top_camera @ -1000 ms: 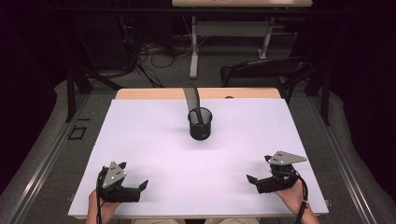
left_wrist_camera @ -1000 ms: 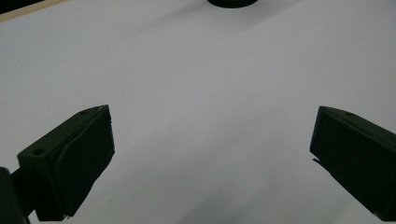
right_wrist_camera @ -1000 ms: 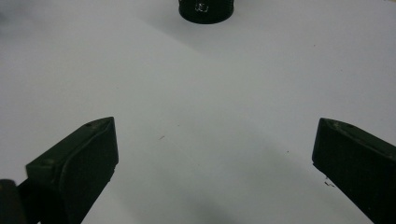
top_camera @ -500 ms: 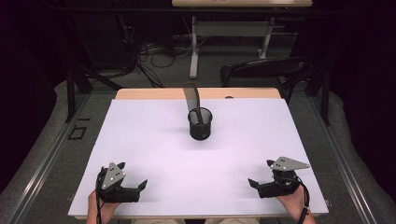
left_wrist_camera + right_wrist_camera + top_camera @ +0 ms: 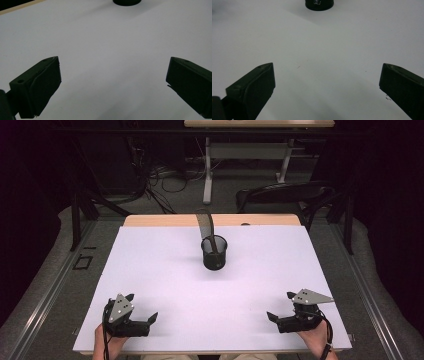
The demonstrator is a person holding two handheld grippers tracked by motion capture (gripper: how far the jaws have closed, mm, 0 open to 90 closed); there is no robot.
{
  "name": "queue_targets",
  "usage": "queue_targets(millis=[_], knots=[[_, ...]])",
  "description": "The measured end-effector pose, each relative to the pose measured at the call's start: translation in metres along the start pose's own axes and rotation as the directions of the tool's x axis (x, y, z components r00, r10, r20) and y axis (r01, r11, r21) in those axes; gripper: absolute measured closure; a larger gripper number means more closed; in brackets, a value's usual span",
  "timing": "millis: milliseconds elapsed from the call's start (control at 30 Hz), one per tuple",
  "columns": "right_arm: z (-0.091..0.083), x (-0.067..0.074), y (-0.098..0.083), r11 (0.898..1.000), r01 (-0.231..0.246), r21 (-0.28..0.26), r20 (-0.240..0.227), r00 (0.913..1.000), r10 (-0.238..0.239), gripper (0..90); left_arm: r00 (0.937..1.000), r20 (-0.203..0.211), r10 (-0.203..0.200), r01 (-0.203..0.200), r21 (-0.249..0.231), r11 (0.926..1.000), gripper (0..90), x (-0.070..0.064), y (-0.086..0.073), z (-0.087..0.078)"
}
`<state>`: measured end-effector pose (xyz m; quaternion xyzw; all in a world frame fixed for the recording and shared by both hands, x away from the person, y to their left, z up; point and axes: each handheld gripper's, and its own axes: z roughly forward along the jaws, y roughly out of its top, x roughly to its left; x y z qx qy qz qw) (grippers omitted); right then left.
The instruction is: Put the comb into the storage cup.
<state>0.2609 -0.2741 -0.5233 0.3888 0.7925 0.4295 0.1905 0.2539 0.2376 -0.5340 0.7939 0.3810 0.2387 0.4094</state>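
Dark room surrounds a bench (image 5: pixel 165 270) covered with a white sheet, and a wooden edge shows along its far side. Near the middle of the far half stands a black mesh cup (image 5: pixel 214 253), upright, with a dark curved strip (image 5: pixel 206 226) that rises out of it and leans toward the far left. Both grippers are at the near edge, well apart from the cup and from each other. On the left, the left gripper (image 5: pixel 144 319) is released, its 2 jaws spread wide over bare white sheet. On the right, the right gripper (image 5: pixel 278 316) is also released, with nothing between its jaws. Each gripper view shows the base of the cup far ahead at the top.
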Motion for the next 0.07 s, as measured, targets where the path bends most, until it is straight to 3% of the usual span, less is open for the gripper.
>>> queue_targets(millis=[67], knots=[[0.0,-0.0004,-0.0001,1.0,-0.001,0.001,0.0,1.0,0.001,0.0,1.0,0.001,0.003,-0.003,0.001,1.0,0.0,0.0,0.0004,0.0004]])
